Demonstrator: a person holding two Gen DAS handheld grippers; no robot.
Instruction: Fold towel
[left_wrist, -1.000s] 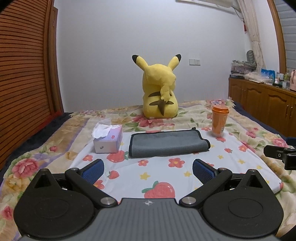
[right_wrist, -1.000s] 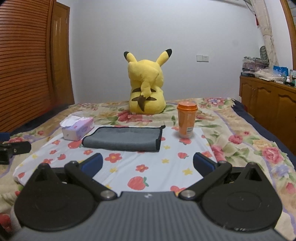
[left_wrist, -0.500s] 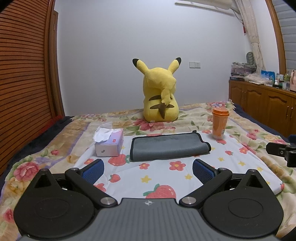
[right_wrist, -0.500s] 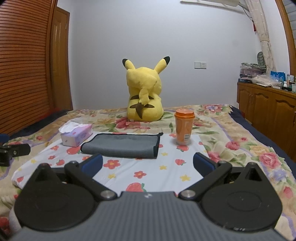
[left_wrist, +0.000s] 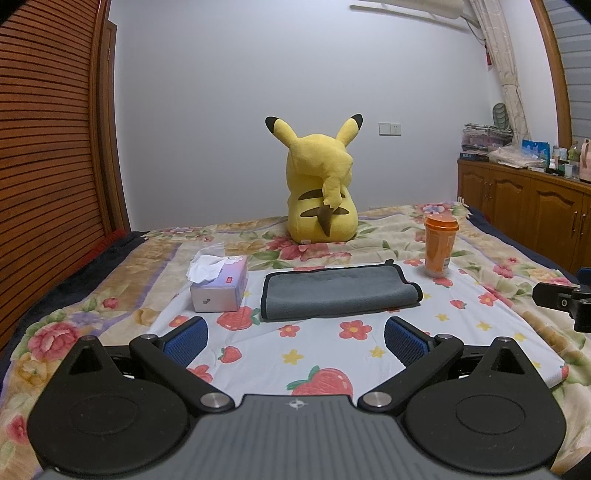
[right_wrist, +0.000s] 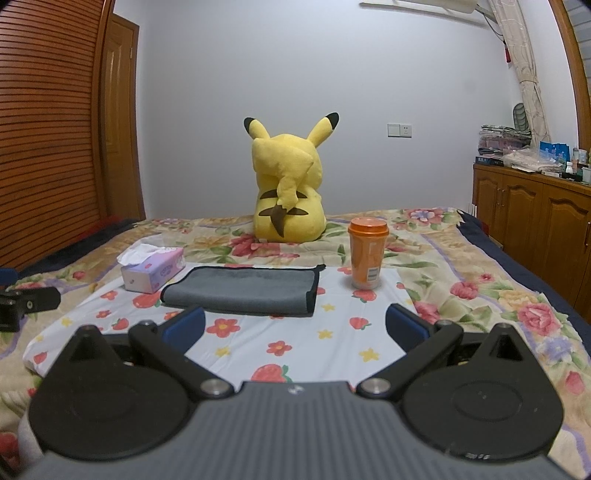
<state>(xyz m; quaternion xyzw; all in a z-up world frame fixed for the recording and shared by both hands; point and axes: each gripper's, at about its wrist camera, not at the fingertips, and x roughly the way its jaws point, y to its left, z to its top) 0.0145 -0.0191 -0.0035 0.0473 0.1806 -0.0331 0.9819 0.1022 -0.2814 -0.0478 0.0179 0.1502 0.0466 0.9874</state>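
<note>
A grey towel with a dark hem (left_wrist: 338, 293) lies folded flat on the white flower-print cloth (left_wrist: 332, 350) on the bed; it also shows in the right wrist view (right_wrist: 243, 291). My left gripper (left_wrist: 295, 341) is open and empty, held short of the towel's near edge. My right gripper (right_wrist: 295, 326) is open and empty, just short of the towel and a little to its right. Each gripper's tip shows at the edge of the other's view.
A tissue box (left_wrist: 219, 282) stands left of the towel. An orange lidded cup (left_wrist: 439, 245) stands right of it. A yellow plush toy (left_wrist: 321, 192) sits behind. A wooden cabinet (left_wrist: 524, 206) is at the right, a slatted wooden wall (left_wrist: 48, 147) at the left.
Both views have tilted up and drawn back a little, so the bed and towel sit lower in frame. The towel has not moved and both grippers have stayed open.
</note>
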